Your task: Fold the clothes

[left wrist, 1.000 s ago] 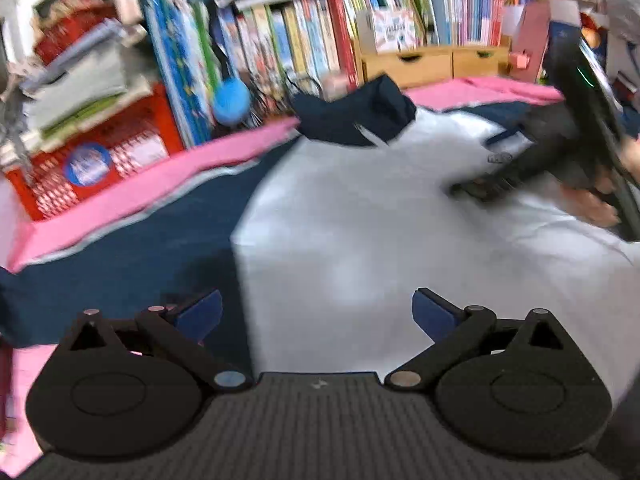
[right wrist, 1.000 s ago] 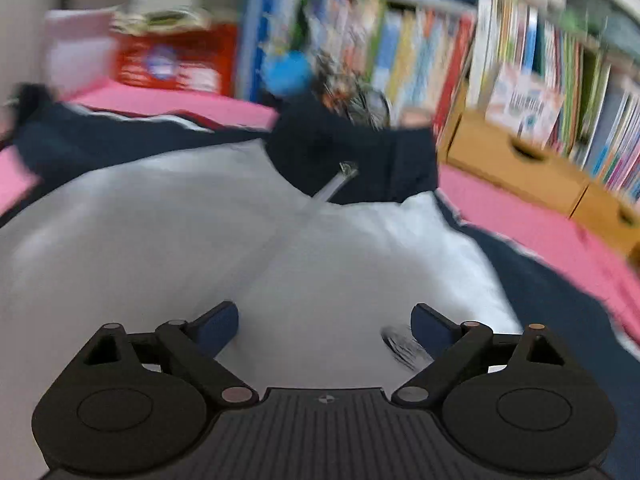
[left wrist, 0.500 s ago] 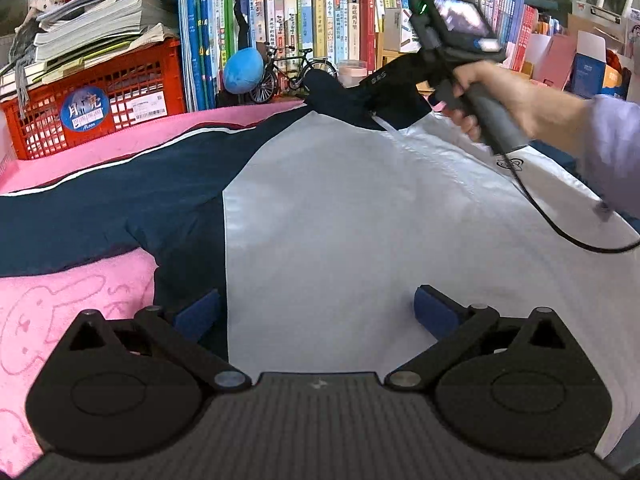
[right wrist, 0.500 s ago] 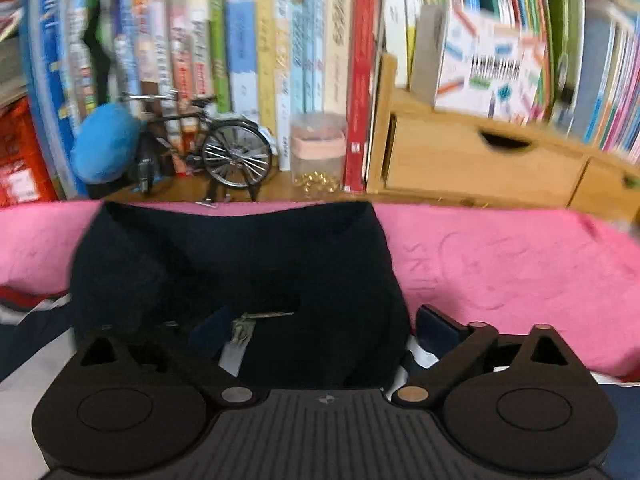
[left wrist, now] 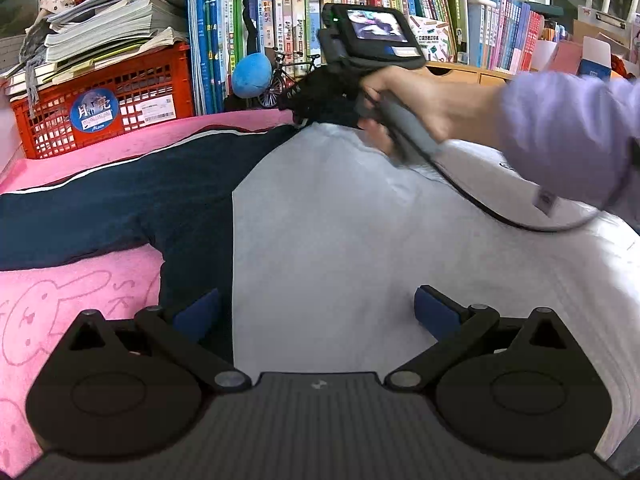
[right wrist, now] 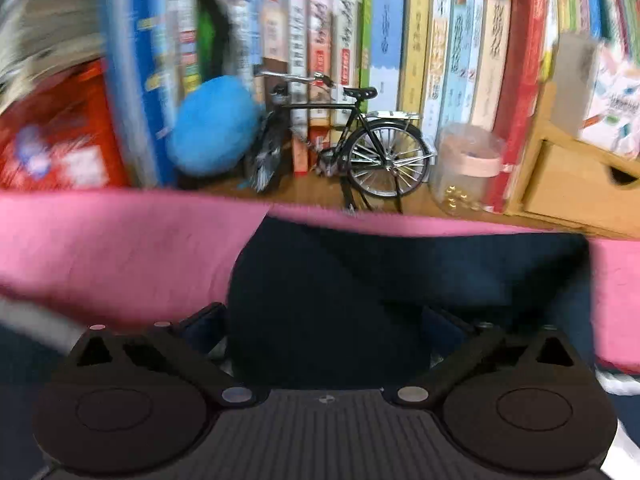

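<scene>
A white and navy jacket [left wrist: 340,216] lies flat on a pink blanket [left wrist: 72,292], its navy sleeve [left wrist: 100,216] stretched to the left. My left gripper [left wrist: 318,312] is open and low over the jacket's lower edge, where navy meets white. My right gripper [right wrist: 324,332] is open over the navy collar [right wrist: 360,280] at the jacket's far end, with collar cloth between its fingers. In the left wrist view the right gripper's body [left wrist: 360,64] and the hand holding it sit at the collar.
A bookshelf [left wrist: 360,12] runs along the far edge. In front of it stand a red crate [left wrist: 104,96] with stacked papers, a blue plush ball [right wrist: 212,124], a model bicycle [right wrist: 352,140], a small jar [right wrist: 468,172] and wooden drawers [right wrist: 576,188].
My right gripper has moved from the jacket's white middle up to the collar and lowered onto it. My left gripper has settled at the jacket's lower edge and stays open.
</scene>
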Motion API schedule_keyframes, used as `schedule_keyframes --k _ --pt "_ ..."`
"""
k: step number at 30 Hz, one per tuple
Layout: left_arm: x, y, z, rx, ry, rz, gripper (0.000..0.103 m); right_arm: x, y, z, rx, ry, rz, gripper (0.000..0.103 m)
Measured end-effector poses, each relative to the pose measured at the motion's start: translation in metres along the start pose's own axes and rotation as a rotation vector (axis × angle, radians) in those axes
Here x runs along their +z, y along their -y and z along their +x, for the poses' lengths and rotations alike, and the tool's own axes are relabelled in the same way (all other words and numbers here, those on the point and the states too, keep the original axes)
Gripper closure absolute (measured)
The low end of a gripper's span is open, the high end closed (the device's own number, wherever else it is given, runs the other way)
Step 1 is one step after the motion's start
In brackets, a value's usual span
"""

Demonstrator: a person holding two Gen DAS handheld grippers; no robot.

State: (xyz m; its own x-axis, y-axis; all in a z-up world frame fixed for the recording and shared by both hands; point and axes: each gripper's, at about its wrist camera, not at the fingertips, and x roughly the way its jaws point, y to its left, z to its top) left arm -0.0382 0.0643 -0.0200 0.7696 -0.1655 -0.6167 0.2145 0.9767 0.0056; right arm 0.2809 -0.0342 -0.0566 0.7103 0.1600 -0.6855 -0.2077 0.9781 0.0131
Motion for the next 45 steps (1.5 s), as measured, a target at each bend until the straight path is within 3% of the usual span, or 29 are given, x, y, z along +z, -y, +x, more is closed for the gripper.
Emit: schedule_keyframes --k 2,4,11,15,18,22,23,26,29,31,32,34,36,39,40,45 --pt "0.0 -0.001 0.0 -0.001 0.002 -0.002 0.0 0.008 0.001 -0.005 -0.014 -0.03 0.05 0.006" --pt "0.0 -0.001 0.0 -0.001 0.002 -0.002 0.0 -0.001 0.004 -0.032 0.043 -0.03 0.026 0.005" --pt "-0.001 -0.001 0.0 -0.001 0.004 0.0 0.0 -0.086 0.06 -0.152 0.178 0.012 -0.207 0.001" --pt "-0.001 -0.001 0.0 0.002 0.003 0.001 0.0 -0.118 0.172 -0.17 -0.049 -0.054 -0.098 0.001" --pt "-0.001 -0.001 0.001 0.002 0.004 0.001 0.0 -0.134 0.297 -0.186 -0.256 -0.03 0.173 0.0" --pt "-0.001 -0.002 0.0 0.001 0.004 0.001 0.0 -0.143 0.415 -0.208 -0.669 -0.023 0.441 0.002" --pt "-0.001 -0.003 0.0 0.0 0.005 0.0 0.0 -0.143 0.422 -0.216 -0.652 -0.014 0.489 0.006" --pt "-0.001 -0.003 0.0 0.0 0.006 0.001 0.0 -0.134 0.397 -0.232 -0.398 0.112 0.478 0.006" --pt "-0.001 -0.003 0.0 0.0 0.006 0.001 0.0 -0.106 0.334 -0.22 -0.16 0.112 0.299 0.006" --pt "-0.001 -0.003 0.0 0.001 0.006 0.001 0.0 -0.089 0.296 -0.197 -0.066 0.07 0.194 0.006" --pt "-0.001 -0.003 0.0 0.002 0.006 0.0 0.0 -0.082 0.282 -0.183 -0.043 0.044 0.15 0.004" --pt "-0.001 -0.003 0.0 0.003 0.007 -0.001 0.0 -0.071 0.273 -0.141 -0.119 -0.023 0.085 0.0" --pt "-0.001 -0.002 -0.001 0.006 0.008 -0.002 0.0 -0.063 0.29 -0.122 -0.17 0.041 0.133 0.0" --pt "-0.002 -0.002 -0.001 0.006 0.008 -0.003 0.0 -0.041 0.315 -0.113 -0.382 -0.008 0.255 0.003" --pt "-0.002 -0.002 -0.001 0.007 0.008 -0.003 0.0 -0.042 0.318 -0.123 -0.364 0.018 0.258 0.004" --pt "-0.001 0.0 0.0 0.01 0.009 -0.006 0.0 -0.095 0.299 -0.195 -0.04 0.065 0.146 0.002"
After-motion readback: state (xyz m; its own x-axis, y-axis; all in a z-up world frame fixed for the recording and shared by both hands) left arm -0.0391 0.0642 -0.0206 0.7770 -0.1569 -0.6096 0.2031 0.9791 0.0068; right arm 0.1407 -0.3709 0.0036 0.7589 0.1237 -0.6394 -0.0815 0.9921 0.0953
